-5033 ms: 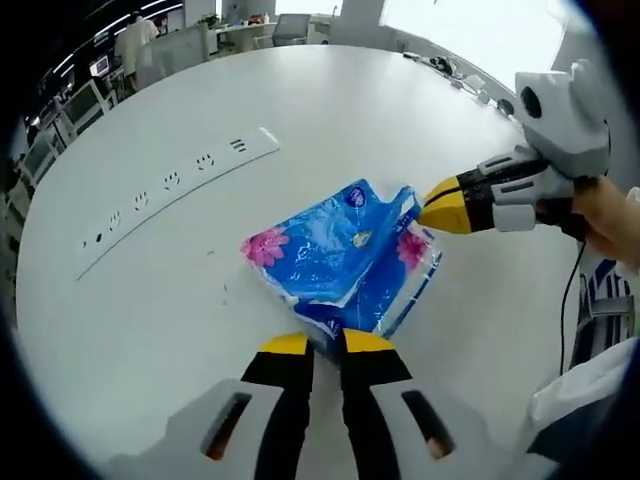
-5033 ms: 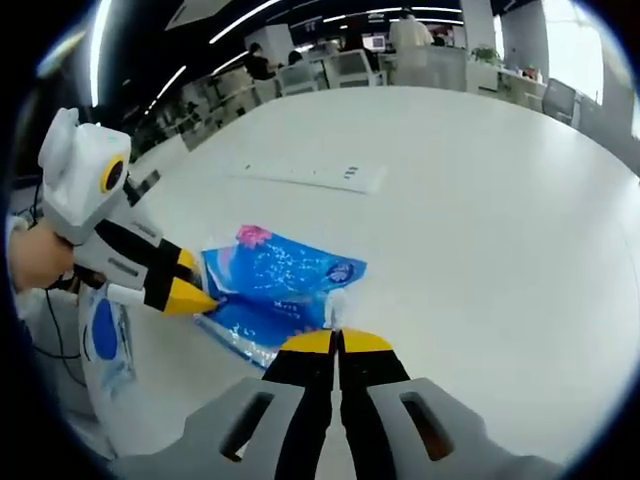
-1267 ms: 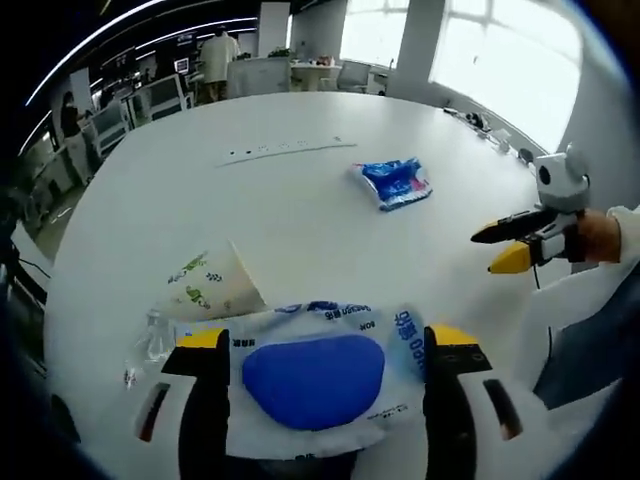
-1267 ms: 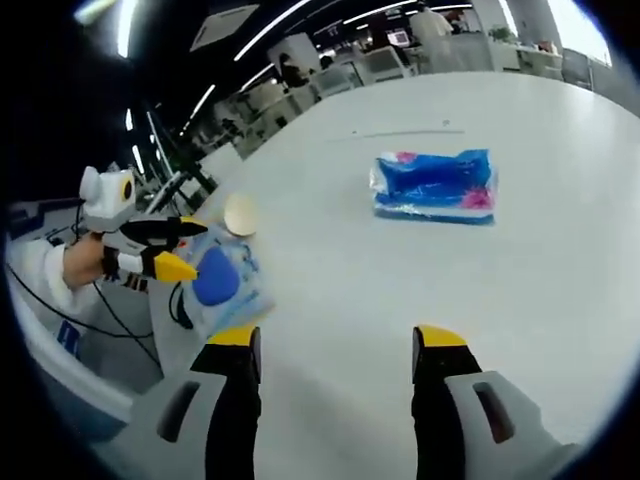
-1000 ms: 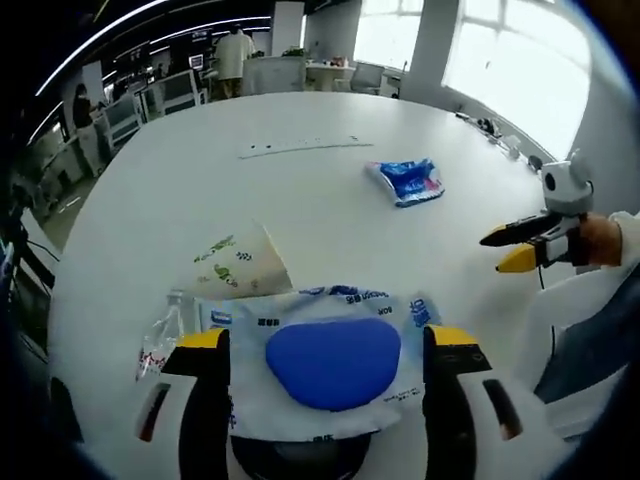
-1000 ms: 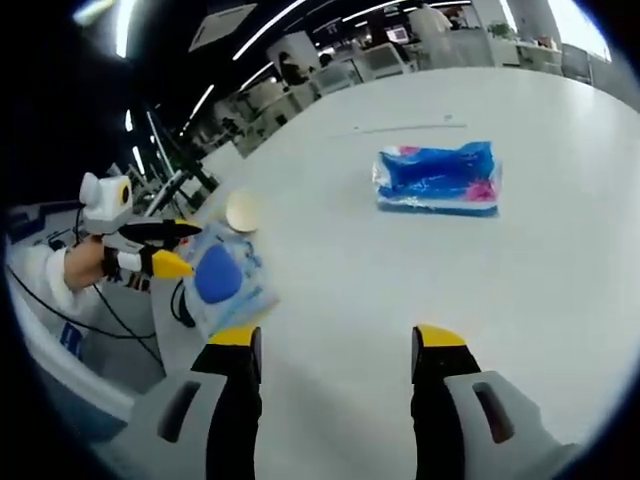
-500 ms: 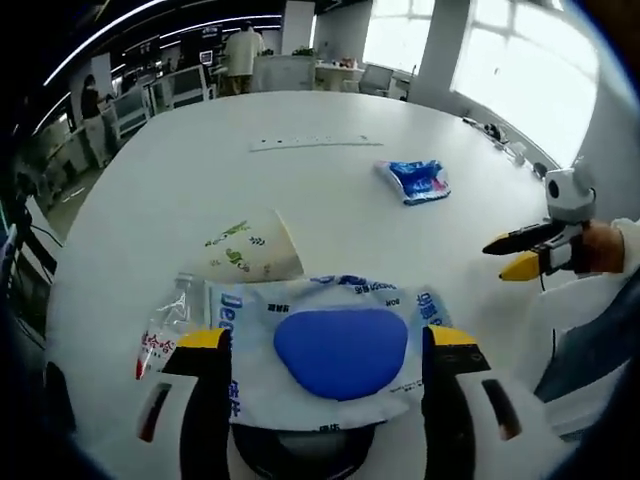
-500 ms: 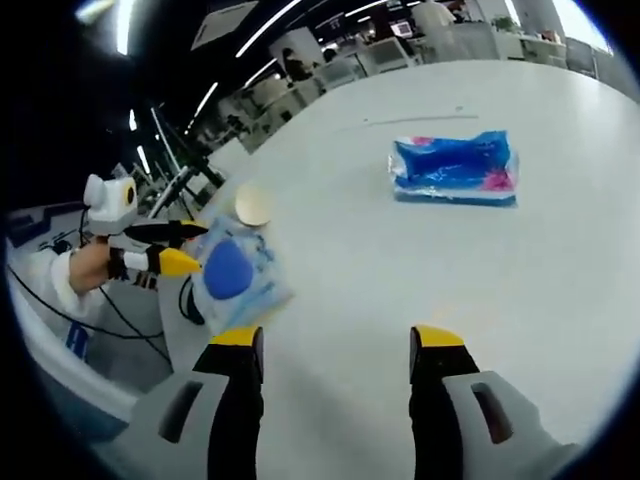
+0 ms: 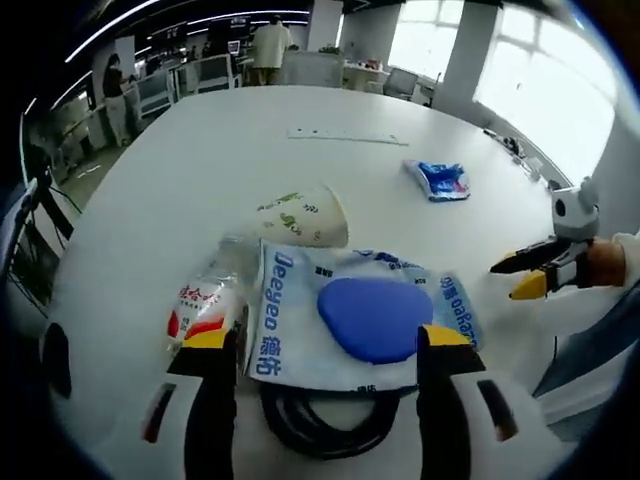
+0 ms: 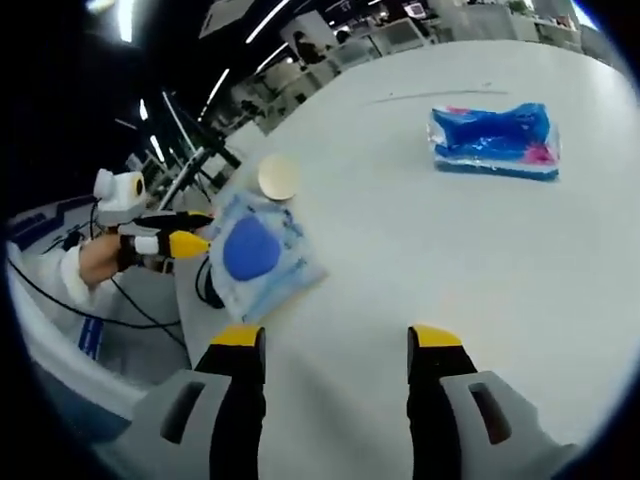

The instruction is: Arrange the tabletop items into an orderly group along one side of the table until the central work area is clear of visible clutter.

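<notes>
A white wipes pack [image 9: 365, 318] with a blue lid lies flat on the white table [image 9: 200, 170], its near end between the jaws of my left gripper [image 9: 325, 337], which is open. A black cable coil [image 9: 320, 428] lies under the pack's near edge. Left of it lies a plastic bottle [image 9: 198, 310] with a red label, and beyond it a paper cup [image 9: 305, 217] on its side. A blue tissue pack [image 9: 440, 180] rests farther off. My right gripper [image 10: 335, 340] is open over bare table, with the wipes pack [image 10: 255, 255], cup [image 10: 277, 176] and tissue pack [image 10: 495, 140] ahead.
A white power strip [image 9: 345, 135] lies across the far part of the table. The right gripper [image 9: 515, 275] hangs at the table's right edge, held by a hand. The left gripper [image 10: 195, 230] sits at the table's left edge. Desks, chairs and people stand beyond.
Both grippers, earlier shut on the blue tissue pack, have let it go and opened. In the last second the left view swung, bringing the bottle and cable coil further into sight.
</notes>
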Demonstrator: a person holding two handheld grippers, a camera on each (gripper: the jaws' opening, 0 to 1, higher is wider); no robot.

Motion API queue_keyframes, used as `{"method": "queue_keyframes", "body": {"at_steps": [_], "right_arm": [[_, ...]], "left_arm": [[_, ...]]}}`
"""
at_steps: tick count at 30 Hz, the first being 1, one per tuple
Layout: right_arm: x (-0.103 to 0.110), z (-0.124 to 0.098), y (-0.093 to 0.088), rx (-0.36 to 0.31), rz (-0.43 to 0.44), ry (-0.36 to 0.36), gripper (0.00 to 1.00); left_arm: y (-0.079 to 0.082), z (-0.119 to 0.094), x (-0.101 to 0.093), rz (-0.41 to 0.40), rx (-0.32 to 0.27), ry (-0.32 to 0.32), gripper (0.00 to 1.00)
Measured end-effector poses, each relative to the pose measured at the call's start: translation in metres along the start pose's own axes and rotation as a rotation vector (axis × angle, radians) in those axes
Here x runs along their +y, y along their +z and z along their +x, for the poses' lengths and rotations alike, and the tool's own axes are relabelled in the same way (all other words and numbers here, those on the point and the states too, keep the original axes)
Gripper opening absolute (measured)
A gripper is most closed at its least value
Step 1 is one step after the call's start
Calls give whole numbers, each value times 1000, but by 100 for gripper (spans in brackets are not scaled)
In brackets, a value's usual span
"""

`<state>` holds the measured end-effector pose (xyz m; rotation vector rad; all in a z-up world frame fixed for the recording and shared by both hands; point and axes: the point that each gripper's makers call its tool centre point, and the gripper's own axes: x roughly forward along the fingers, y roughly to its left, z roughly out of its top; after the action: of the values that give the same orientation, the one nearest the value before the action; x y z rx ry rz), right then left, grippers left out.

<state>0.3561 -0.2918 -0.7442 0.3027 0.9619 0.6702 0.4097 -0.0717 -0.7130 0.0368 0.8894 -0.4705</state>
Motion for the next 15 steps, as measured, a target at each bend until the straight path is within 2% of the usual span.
{"method": "queue_keyframes", "body": {"at_steps": [8,15], "right_arm": [[25,15,4,30,2,68,55],[46,27,-1,70,8,119,54]], "left_arm": [[-6,1,4,-39,-1,-9,68],[-8,3,5,-67,-5,-6,65]]}}
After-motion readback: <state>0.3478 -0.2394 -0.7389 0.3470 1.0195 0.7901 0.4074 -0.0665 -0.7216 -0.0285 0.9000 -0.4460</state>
